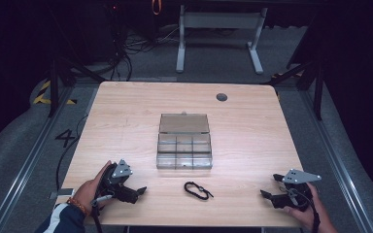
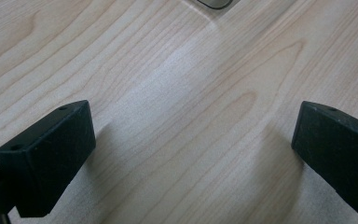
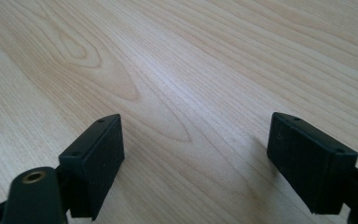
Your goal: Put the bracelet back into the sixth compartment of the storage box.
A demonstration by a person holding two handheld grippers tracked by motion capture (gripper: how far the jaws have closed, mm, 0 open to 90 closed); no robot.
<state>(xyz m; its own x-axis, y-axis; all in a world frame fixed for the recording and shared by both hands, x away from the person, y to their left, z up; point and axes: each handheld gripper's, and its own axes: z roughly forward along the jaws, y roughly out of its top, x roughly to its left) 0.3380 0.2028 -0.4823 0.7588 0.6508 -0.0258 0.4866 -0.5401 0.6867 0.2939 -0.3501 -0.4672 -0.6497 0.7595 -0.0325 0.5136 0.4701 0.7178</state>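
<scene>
A clear plastic compartment box point(image 1: 184, 148) sits mid-table with its lid point(image 1: 183, 123) laid open toward the far side. A small black looped cord point(image 1: 197, 190) lies on the wood in front of the box. My left gripper point(image 1: 138, 194) rests near the front left edge, held by a hand; its jaws stand wide apart over bare wood in the left gripper view point(image 2: 193, 144). My right gripper point(image 1: 269, 187) rests near the front right edge, pointing left toward the cord. It stands open in the right gripper view point(image 3: 196, 158), nothing between the jaws.
The wooden table point(image 1: 126, 121) has a round grey cable grommet point(image 1: 221, 97) near its far edge. Beyond it stand a white desk frame point(image 1: 218, 36) and floor cables point(image 1: 126, 53). A corner of a dark-rimmed object point(image 2: 214, 3) shows at the top of the left gripper view.
</scene>
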